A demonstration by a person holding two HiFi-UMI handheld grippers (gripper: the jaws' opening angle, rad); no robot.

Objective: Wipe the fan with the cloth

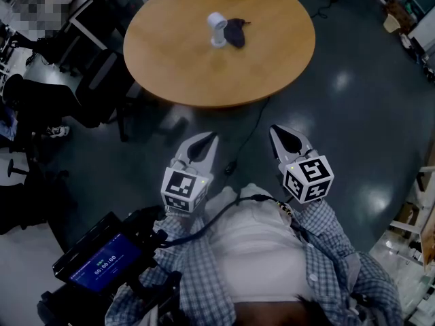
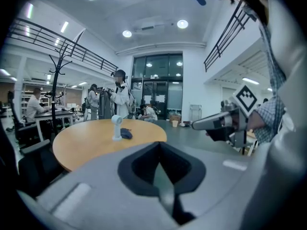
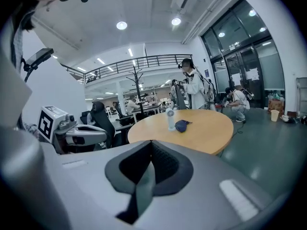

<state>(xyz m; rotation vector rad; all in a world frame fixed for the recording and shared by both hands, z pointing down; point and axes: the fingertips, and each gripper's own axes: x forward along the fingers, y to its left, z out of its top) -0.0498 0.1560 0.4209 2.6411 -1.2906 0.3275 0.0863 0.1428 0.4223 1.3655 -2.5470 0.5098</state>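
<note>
The fan (image 1: 217, 28) stands upright, just beside the cloth (image 1: 235, 32).

wear: person is wearing blue-white checked sleeves (image 1: 326, 233) over a white top (image 1: 255, 250) | left tongs (image 1: 209, 138), right tongs (image 1: 277, 132): grey shells are carrying black-white marker cubes (image 1: 308, 178)

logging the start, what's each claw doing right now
left claw: closed, holding nothing
right claw: closed, holding nothing
</note>
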